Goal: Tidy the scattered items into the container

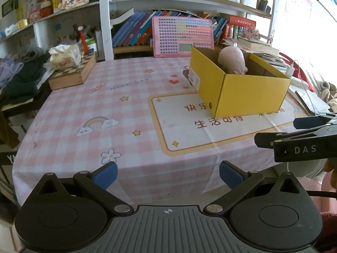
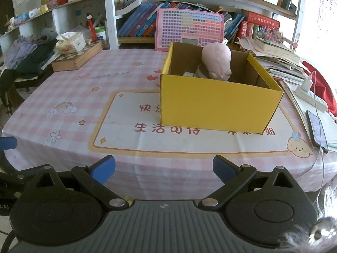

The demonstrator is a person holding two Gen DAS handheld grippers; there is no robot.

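A yellow cardboard box (image 1: 248, 92) stands on the pink checked tablecloth (image 1: 94, 109). It also shows in the right wrist view (image 2: 217, 107). A pink plush toy (image 1: 232, 60) sits inside it, and shows in the right wrist view (image 2: 217, 61) beside other small items that are half hidden. My left gripper (image 1: 167, 174) is open and empty, held back over the table's near edge. My right gripper (image 2: 164, 168) is open and empty, also at the near edge. The right gripper shows side-on in the left wrist view (image 1: 294, 139).
A checkered wooden box (image 1: 73, 73) with a tissue pack (image 1: 65, 55) sits at the back left beside a pile of clothes (image 1: 21, 71). A pink keyboard toy (image 1: 183, 35) leans on the bookshelf. A phone (image 2: 317, 128) and power strip (image 2: 309, 97) lie at the right.
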